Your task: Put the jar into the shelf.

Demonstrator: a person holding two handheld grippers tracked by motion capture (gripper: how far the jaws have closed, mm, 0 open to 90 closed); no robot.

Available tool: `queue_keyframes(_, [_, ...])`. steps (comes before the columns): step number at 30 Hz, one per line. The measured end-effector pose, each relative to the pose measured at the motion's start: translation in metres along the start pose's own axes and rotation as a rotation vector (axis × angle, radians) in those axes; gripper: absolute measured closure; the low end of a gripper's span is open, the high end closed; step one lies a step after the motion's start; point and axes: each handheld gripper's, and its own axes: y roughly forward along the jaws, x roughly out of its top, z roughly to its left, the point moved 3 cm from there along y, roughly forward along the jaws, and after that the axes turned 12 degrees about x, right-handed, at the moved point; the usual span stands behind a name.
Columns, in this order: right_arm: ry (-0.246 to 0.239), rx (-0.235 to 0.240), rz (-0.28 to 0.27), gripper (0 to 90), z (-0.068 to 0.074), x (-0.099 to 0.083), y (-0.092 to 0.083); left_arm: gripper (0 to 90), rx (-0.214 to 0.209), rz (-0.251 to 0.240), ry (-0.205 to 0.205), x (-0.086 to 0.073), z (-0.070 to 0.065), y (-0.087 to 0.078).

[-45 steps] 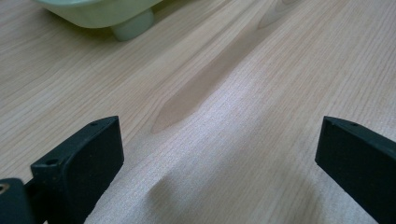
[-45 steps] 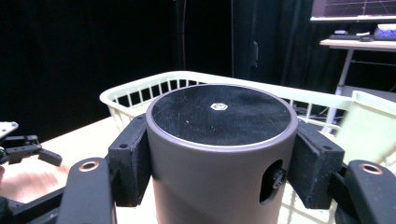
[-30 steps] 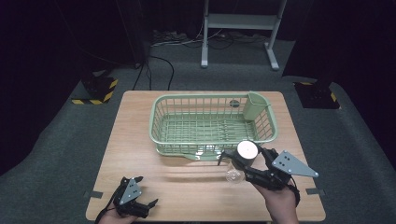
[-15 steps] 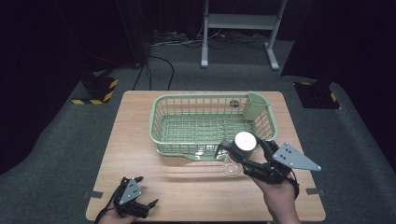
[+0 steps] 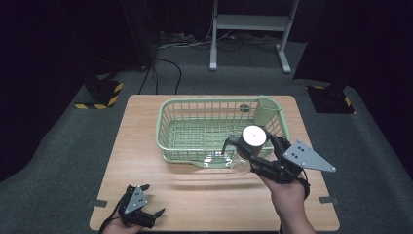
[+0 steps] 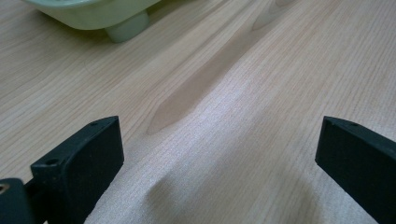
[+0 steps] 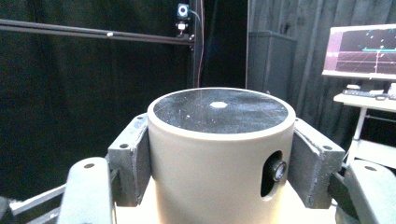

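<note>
dark grey carpet and black curtains surround a pale wooden table [image 5: 146, 146], the landmark for everything else. beyond its far edge stand the legs of a grey metal stand [image 5: 248, 29] with loose cables on the floor, and off each far corner sits a black block with yellow-and-black hazard stripes [image 5: 100, 95].

on the far half of the table rests a pale green plastic dish basket [image 5: 195, 129] with open grid walls and a solid cutlery cup in its far right corner; one of its rounded feet appears at the top of the left gripper view [image 6: 126, 28].

above the near right part of the table, just over the basket's near rim, the right gripper [image 5: 251, 153] is held in the person's right hand. its jaws are clamped on the two sides of a beige cylindrical container with a dark flat top [image 7: 219, 154], lifted clear of the table; something clear and glassy hangs below it in the high view.

at the near left corner of the table the left gripper [image 5: 148, 217] lies low over the wood, its black jaws wide apart with bare tabletop between them.
</note>
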Motion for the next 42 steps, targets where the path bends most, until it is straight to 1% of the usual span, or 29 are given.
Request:
queue_keyframes(5, [-0.014, -0.016, -0.020, 32.9, -0.002, 0.007, 0.007, 1.5, -0.001, 0.000, -0.002, 0.000, 0.000, 0.000])
queue_keyframes(12, [-0.029, -0.022, -0.044, 32.9, -0.004, 0.018, 0.018, 1.5, -0.003, -0.002, -0.004, 0.000, 0.000, 0.000])
queue_keyframes(19, [-0.038, -0.027, -0.049, 32.9, -0.009, 0.024, 0.033, 1.5, -0.006, -0.001, -0.005, 0.000, 0.001, -0.001])
queue_keyframes(25, [-0.039, -0.027, -0.041, 32.9, -0.016, 0.024, 0.048, 1.5, -0.007, -0.002, -0.008, 0.000, 0.001, -0.001])
queue_keyframes(28, [-0.032, -0.027, -0.041, 32.9, -0.019, 0.022, 0.051, 1.5, -0.009, 0.000, -0.008, 0.000, 0.001, -0.001])
queue_keyframes(36, [-0.022, -0.048, -0.019, 32.9, -0.031, 0.015, 0.066, 1.5, -0.009, 0.000, -0.009, 0.000, 0.001, -0.001])
queue_keyframes(37, [-0.017, -0.055, -0.016, 32.9, -0.035, 0.013, 0.070, 1.5, -0.009, 0.000, -0.008, 0.000, 0.001, -0.001])
queue_keyframes(38, [-0.017, -0.055, -0.016, 32.9, -0.035, 0.013, 0.070, 1.5, -0.010, 0.000, -0.008, 0.001, 0.001, -0.001])
queue_keyframes(42, [-0.007, -0.065, -0.008, 32.9, -0.042, 0.008, 0.078, 1.5, -0.010, -0.001, -0.010, 0.001, 0.001, -0.001])
